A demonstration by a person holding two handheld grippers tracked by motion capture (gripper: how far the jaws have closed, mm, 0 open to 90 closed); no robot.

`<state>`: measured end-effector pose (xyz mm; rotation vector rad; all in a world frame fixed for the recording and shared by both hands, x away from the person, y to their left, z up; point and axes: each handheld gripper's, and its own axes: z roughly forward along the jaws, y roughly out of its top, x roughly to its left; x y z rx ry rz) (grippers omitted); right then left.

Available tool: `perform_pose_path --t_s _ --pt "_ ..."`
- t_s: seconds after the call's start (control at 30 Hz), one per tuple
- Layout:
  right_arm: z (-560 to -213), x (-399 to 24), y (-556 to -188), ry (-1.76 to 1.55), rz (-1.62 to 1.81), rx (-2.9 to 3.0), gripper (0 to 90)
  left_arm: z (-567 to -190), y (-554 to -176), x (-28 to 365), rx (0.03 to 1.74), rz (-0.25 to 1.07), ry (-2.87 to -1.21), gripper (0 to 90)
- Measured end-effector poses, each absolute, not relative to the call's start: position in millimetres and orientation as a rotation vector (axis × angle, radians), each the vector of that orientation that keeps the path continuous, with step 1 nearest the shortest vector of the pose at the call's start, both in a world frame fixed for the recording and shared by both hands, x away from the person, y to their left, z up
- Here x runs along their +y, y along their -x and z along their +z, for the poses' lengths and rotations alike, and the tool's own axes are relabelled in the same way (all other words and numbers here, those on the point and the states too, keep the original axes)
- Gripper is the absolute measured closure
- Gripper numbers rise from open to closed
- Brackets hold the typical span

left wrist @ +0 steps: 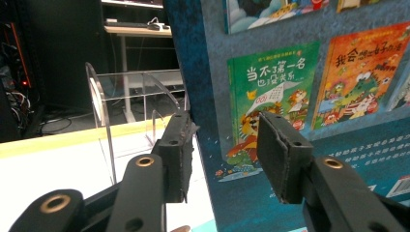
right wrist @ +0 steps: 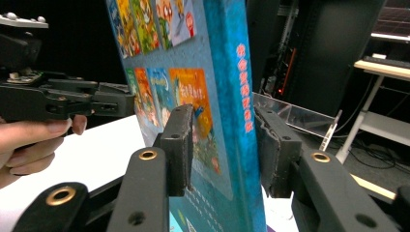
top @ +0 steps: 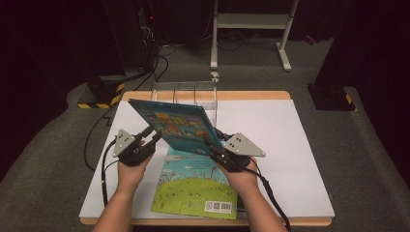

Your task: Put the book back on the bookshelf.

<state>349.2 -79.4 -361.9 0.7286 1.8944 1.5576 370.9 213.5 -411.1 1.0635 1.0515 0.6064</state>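
The right claw [right wrist: 222, 145] clamps the blue picture book [top: 176, 124] by its spine edge, holding it raised and tilted toward the clear rack [top: 186, 92] beyond, while the left claw [left wrist: 225, 150] stands parted around the opposite edge, apparently only steadying it.

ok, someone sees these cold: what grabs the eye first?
The blue picture book held tilted above mid-table: the right gripper has its spine edge between the jaws, and the left gripper is at its other edge, jaws apart. Next, the green picture book lying flat at the table's near edge, and the clear acrylic rack at the far edge behind.
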Motion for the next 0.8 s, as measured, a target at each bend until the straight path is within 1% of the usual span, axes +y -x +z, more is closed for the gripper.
perform_pose_path --t_s 0.1,0.27,0.37,0.5,0.57,0.6,0.63,0.67,0.8 --pt "-359 -79 -350 -0.728 1.573 1.905 57.9 -410 -371 213 1.061 0.603 -1.048 54.1" --pt "-357 -79 -355 -0.752 1.613 1.958 57.8 -408 -374 213 1.085 0.608 -1.053 50.3" --pt "-359 -77 -355 -0.741 1.608 1.970 63.0 -408 -373 214 1.087 0.614 -1.061 49.0" --pt "-361 -74 -353 -0.697 1.601 1.991 66.5 -408 -372 215 1.094 0.620 -1.070 47.6" --pt "-362 -71 -351 -0.643 1.600 2.020 72.3 -407 -371 217 1.105 0.621 -1.076 46.3" --pt "-362 -69 -349 -0.600 1.611 2.053 79.6 -406 -369 218 1.113 0.611 -1.071 45.3" --pt "-363 -64 -343 -0.553 1.583 2.056 83.0 -405 -367 219 1.121 0.607 -1.074 44.9" --pt "-362 -58 -339 -0.552 1.523 2.030 83.1 -405 -366 220 1.126 0.603 -1.076 44.3" --pt "-362 -58 -339 -0.588 1.547 2.019 83.4 -402 -355 220 1.110 0.605 -1.090 43.0"
